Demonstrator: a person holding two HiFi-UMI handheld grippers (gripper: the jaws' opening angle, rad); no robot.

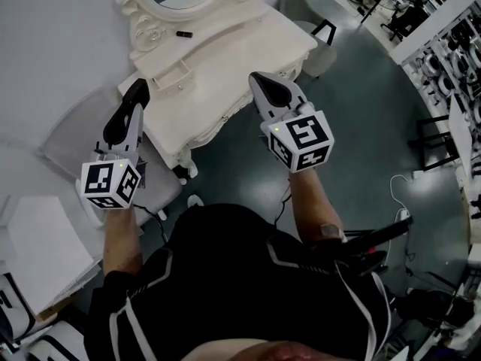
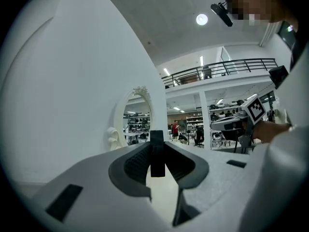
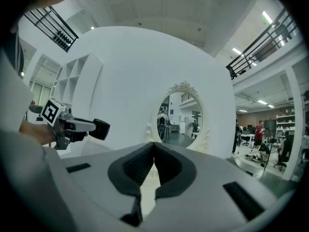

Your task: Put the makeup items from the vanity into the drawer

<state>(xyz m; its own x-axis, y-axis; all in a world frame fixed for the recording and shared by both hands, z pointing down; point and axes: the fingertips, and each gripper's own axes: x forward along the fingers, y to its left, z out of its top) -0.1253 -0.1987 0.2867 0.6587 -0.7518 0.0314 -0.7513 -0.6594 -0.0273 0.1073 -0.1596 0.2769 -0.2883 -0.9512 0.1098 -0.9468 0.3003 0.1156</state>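
One slim dark makeup item [image 2: 157,159] is held clamped in the left tongs [image 2: 157,145], the right tongs [image 3: 154,147] are shut and empty, and a second dark item [image 1: 184,34] is left on the tabletop [image 1: 240,45].

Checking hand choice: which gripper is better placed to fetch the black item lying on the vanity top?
Right. The right gripper is empty, jaws together; the left gripper clamps a black stick. The black item sits ahead of both.

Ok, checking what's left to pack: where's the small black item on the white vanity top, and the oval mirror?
Small black stick-like item [image 1: 184,34]: head view, its middle.
White-framed oval mirror [image 3: 179,115]: right gripper view, centre of its glass.
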